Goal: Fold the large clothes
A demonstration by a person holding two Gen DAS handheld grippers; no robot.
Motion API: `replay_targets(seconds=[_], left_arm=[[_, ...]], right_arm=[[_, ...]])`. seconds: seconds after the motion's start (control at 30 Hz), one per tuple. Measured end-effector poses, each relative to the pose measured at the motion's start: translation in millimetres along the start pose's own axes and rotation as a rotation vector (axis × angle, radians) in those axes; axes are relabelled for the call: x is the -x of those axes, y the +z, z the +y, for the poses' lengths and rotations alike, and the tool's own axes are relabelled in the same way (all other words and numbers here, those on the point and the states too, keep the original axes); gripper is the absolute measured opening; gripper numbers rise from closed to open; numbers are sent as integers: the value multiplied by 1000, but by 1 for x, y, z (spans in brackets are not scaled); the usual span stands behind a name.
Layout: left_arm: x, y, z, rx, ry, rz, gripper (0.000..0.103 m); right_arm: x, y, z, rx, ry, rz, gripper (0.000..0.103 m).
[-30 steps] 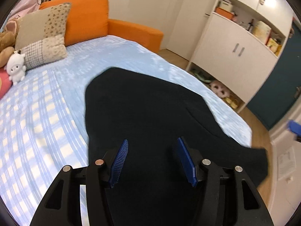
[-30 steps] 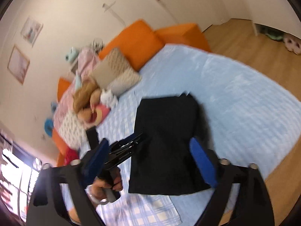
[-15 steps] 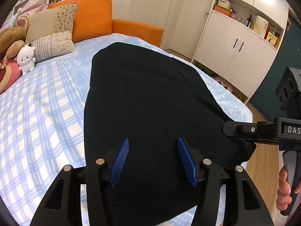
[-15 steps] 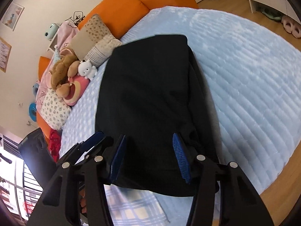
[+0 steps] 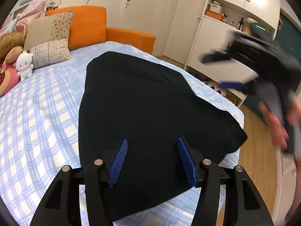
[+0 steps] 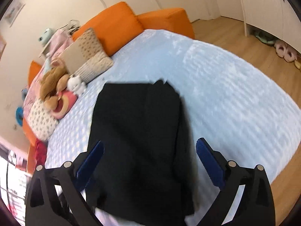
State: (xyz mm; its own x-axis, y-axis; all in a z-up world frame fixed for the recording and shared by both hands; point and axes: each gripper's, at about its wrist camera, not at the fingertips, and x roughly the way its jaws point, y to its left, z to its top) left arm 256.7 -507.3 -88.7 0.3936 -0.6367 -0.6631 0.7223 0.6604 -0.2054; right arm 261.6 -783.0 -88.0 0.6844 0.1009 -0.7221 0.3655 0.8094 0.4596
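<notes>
We see the folded black garment [image 5: 146, 116] spread at twelve o'clock beyond our left gripper [image 5: 152, 160], jaws apart and empty; the right gripper [image 6: 150, 162] is opening wide above it.

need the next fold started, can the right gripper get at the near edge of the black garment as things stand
Probably yes: the right gripper, jaws opening and empty, hangs over the black garment, whose near edge has nothing on it.
</notes>
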Motion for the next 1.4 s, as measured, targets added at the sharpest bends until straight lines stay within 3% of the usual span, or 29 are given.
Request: replay_targets(seconds=[0.13,0.23,0.3,0.37,0.4,0.43,0.57,0.63,0.77,0.9,0.93,0.97,1.0,1.03,1.07,1.17,1.4], left_arm=[[3,-5,-9,-20,-4,-19,60],[3,-6,-13,-38,-19,-22,60],[0,-7,-12,-56,-24,-16,61],[-2,-7,-9,-46,-42,-14,61],[-3,-6,-8,-44,-48,-14,61],[-2,-6,-8,-46,-49,-14,62],[-8,-7,-12,-78,-44,-14,63],[-12,-7,-12,-91,-41,-15,65],[-16,-8,-12,-90,-42,-29,67],[-16,-9,-11,-96,-43,-50,70],[-13,-9,-10,-93,-36,-56,75],[-9,-9,-8,-83,-12,-66,80],[-4,-9,-6,-71,5,-77,88],[3,-11,-2,-57,8,-90,92],[9,-13,0,-46,14,-100,92],[25,-17,2,-41,72,-119,93],[71,-25,5,-62,234,-185,98]], right_arm=[[-54,36,-17,-43,-28,85,92],[-83,45,-24,-98,3,128,68],[-98,49,-29,-133,11,132,31],[-101,52,-30,-148,-12,108,24],[-100,54,-31,-154,-16,88,15],[-97,58,-31,-160,-17,61,10],[-88,84,-25,-145,-20,5,7],[-82,99,-20,-115,-81,-35,1],[-92,112,-22,-100,-118,-21,1],[-96,93,-2,49,-191,-2,5],[-90,82,8,99,-211,2,9],[-82,72,16,133,-224,-10,30],[-73,62,22,159,-223,-25,66],[-56,46,32,200,-230,-58,80],[-44,34,38,225,-241,-90,87],[-5,-10,61,307,-249,-147,86],[53,-98,96,338,-198,-207,88]])
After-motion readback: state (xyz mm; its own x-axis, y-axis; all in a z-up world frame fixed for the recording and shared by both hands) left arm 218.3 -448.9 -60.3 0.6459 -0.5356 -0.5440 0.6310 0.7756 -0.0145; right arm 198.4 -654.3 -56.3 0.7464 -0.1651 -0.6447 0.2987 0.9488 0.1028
